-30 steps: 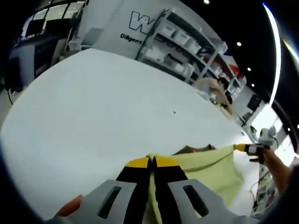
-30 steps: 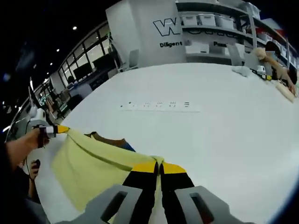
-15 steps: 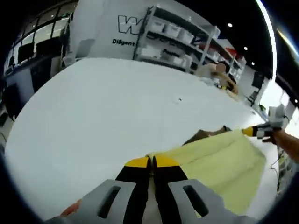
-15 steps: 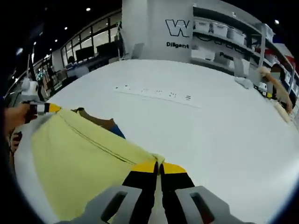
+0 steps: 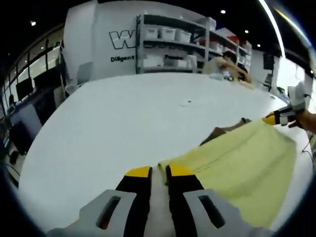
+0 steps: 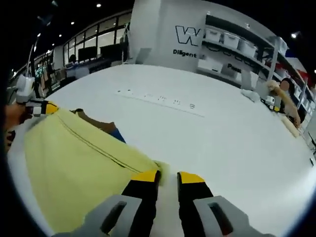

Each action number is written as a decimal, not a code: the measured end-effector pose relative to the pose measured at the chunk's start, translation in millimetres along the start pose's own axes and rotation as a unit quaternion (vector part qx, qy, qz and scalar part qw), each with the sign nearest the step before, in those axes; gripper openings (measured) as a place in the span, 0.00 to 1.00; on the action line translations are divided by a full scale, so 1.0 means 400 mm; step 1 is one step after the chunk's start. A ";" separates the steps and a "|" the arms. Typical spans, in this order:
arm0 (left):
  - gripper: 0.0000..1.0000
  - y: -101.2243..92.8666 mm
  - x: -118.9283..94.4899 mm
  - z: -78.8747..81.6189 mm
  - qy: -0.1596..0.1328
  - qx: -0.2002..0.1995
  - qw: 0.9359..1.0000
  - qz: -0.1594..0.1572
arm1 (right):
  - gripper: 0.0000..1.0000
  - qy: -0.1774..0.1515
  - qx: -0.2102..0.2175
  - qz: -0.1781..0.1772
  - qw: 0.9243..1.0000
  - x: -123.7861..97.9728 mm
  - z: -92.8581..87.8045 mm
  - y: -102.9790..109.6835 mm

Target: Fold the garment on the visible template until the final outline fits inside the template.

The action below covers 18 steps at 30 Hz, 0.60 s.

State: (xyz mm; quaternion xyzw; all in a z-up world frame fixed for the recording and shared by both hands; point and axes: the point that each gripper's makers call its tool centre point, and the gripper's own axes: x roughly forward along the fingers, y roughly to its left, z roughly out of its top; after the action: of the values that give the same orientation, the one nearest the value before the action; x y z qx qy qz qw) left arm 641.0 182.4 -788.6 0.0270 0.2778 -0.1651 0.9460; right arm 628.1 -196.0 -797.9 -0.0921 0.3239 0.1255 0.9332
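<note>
**Yellow Cloth Laid Flat, More Folding May Be Left**

Now that both grippers are a little open, neither one holds the yellow garment (image 5: 237, 165). In the left gripper view, the left gripper (image 5: 159, 172) sits at the bottom middle, with a small gap between its jaws and the cloth corner just beside its right tip. In the right gripper view, the right gripper (image 6: 168, 177) sits at the bottom middle too, with the cloth corner beside its left tip.

The garment lies spread on the white surface (image 5: 123, 123), at the lower right of the left gripper view and the lower left of the right gripper view. A brown thing (image 6: 94, 121) peeks out from its far edge. I cannot tell if that is the template, so I cannot say the cloth fits it. More folds look likely.
</note>
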 end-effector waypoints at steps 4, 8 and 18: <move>0.06 -0.002 -0.004 0.003 0.000 -0.004 1.000 0.000 | 0.09 -0.009 0.009 -0.006 1.000 -0.011 0.006 -0.008; 0.06 0.013 -0.009 0.010 -0.001 -0.005 1.000 0.002 | 0.07 -0.019 0.025 -0.016 0.999 -0.027 0.016 -0.033; 0.13 0.038 -0.045 0.021 -0.004 -0.024 1.000 0.016 | 0.07 -0.053 0.032 -0.022 0.998 -0.073 0.051 -0.046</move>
State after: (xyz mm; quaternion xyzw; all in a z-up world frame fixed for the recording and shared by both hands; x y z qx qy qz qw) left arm 636.1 201.0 -772.5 0.0079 0.2772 -0.1430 0.9501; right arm 623.4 -213.3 -762.2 -0.0620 0.2756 0.0994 0.9541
